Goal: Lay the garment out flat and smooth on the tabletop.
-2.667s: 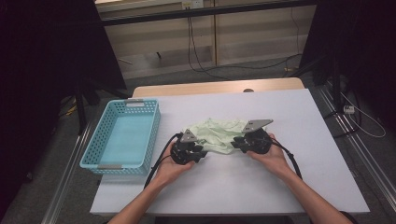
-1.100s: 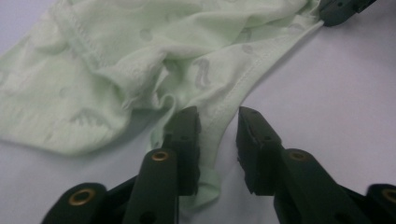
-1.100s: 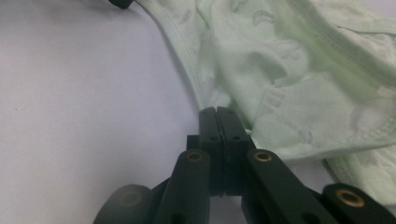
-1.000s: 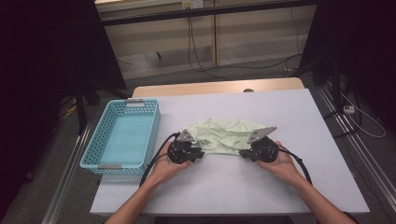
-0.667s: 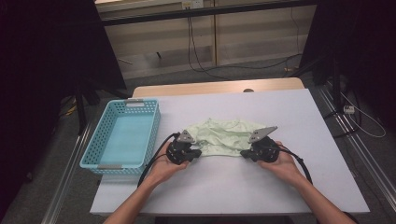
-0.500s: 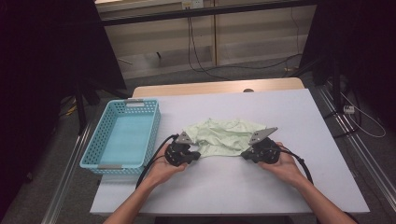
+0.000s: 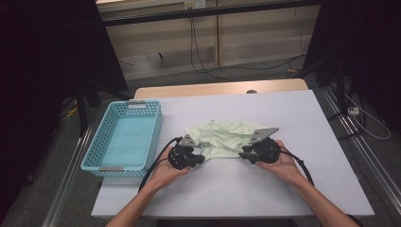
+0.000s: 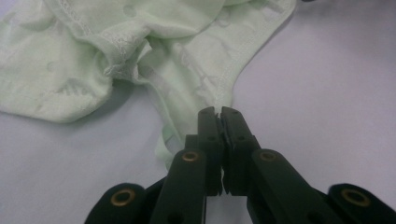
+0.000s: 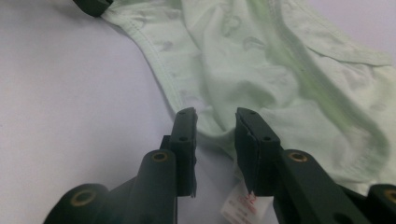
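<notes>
A pale green garment (image 7: pixel 222 139) lies spread on the white table (image 7: pixel 293 113), between my two grippers. My left gripper (image 7: pixel 201 159) sits at the garment's left end. In the left gripper view the left gripper (image 8: pixel 218 112) is shut on the stitched hem of the garment (image 8: pixel 70 70). My right gripper (image 7: pixel 242 154) is at the garment's right end. Its jaws have just been opening. In the right gripper view the right gripper (image 9: pixel 215 114) is open, and the edge of the garment (image 9: pixel 280 60) lies loose between the jaws. A white tag (image 9: pixel 238 203) shows beneath them.
A light blue plastic basket (image 7: pixel 120 169) stands on the left part of the table, and nothing shows inside it. Bare white tabletop lies in front of the garment and to its right. The table's edges drop to a dark floor with cables.
Since the earliest frame both grippers have moved apart and toward the person, and the bunched garment is now drawn out wider. Over the last second the hands hardly shifted.
</notes>
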A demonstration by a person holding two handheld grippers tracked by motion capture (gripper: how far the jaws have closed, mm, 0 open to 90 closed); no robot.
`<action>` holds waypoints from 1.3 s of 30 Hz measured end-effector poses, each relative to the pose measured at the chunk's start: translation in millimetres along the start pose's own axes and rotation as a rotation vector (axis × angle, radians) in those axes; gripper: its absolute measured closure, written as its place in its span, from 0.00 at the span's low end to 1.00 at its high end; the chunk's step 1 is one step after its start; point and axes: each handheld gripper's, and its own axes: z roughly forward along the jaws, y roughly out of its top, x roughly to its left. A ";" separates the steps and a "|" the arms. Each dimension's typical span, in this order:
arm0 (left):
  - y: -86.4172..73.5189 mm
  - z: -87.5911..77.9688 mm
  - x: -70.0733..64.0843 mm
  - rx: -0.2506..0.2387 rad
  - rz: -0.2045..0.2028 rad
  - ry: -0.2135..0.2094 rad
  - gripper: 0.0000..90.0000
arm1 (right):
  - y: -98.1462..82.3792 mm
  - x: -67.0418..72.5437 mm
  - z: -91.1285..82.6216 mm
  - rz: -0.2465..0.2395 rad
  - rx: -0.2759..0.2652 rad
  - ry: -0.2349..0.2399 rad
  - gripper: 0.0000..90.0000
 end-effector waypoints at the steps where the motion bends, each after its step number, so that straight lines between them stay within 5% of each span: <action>1: 0.0 0.0 0.1 -0.001 0.001 -0.001 0.97 | 0.6 1.0 0.9 -0.006 0.008 -0.014 0.74; 8: 0.1 0.2 1.7 -0.002 -0.004 -0.007 0.96 | 9.8 -3.6 -15.0 0.024 -0.085 -0.029 0.74; 20: -0.2 1.0 0.9 -0.006 -0.010 -0.004 0.92 | 3.0 2.4 5.9 -0.026 0.039 0.033 0.77; 26: 0.0 1.3 -0.3 -0.009 -0.016 -0.008 0.87 | 1.7 5.6 4.2 -0.023 0.055 0.020 1.00; 34: 1.5 2.1 -9.8 -0.001 0.010 0.004 0.88 | -5.5 4.0 -11.6 -0.005 0.066 0.036 1.00; 39: 1.8 0.5 -14.7 0.025 0.013 -0.061 1.00 | -8.5 6.8 -12.1 -0.014 0.088 0.035 1.00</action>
